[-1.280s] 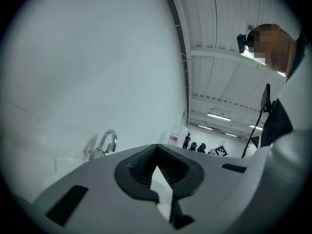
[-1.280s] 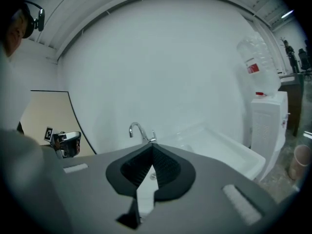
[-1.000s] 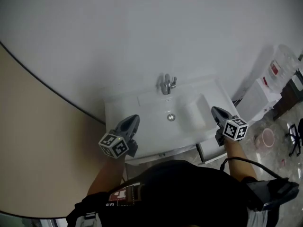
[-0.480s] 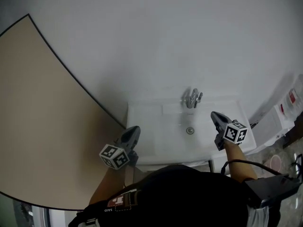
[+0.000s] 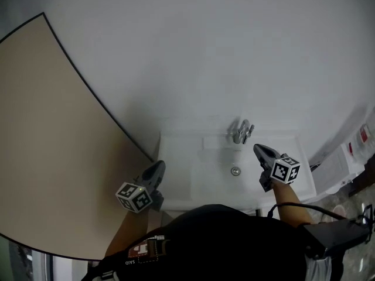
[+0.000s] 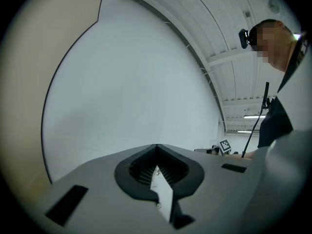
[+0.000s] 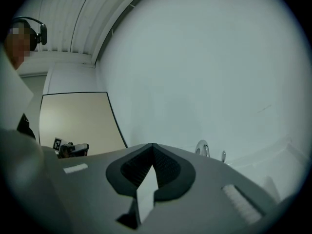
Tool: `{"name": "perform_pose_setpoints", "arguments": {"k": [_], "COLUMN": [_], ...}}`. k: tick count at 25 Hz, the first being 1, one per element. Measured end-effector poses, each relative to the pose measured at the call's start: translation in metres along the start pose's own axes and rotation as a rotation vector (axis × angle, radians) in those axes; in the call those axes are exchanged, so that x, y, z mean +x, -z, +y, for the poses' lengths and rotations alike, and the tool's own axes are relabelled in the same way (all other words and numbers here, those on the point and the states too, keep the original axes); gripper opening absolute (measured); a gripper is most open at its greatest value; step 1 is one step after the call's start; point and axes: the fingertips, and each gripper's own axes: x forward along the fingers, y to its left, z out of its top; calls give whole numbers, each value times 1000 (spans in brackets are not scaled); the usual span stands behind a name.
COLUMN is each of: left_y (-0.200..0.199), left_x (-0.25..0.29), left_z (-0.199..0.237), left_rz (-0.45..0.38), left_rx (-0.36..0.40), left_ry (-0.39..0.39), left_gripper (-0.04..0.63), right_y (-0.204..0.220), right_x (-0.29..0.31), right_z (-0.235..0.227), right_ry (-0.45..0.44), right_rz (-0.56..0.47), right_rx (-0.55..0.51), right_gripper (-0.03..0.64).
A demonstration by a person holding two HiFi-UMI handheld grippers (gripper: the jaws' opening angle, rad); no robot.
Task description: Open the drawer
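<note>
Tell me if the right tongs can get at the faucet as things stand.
Probably yes: the right tongs, shut, hang over the sink just short of the faucet, with nothing visible between them.

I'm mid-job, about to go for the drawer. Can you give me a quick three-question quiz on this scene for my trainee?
1. True or false: the right gripper is gripping the faucet.
2. The left gripper has its jaws: A) shut, holding nothing; B) wide open; C) shut on a towel.
3. Fill in: in the head view, the white fixture between the two grippers is a ___.
Key: 1 false; 2 A; 3 washbasin.
</note>
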Motion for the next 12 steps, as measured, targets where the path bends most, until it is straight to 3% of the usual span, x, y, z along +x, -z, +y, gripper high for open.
{"name": "perform_pose_setpoints", "arguments": {"k": [6, 12], "left_y": [22, 22], "left_x": [27, 40], "left_z": [-24, -30], "left_rz": [8, 9], "left_rx": [-61, -52], "left_ry": [6, 24], "left_gripper": [0, 0], "right_y": [-5, 1], "right_x": [-19, -24], "right_z": [-33, -42], "right_ry": [18, 36], "right_rz": [37, 48], "right_rx": [-32, -29], "right_gripper": [-2, -2]}}
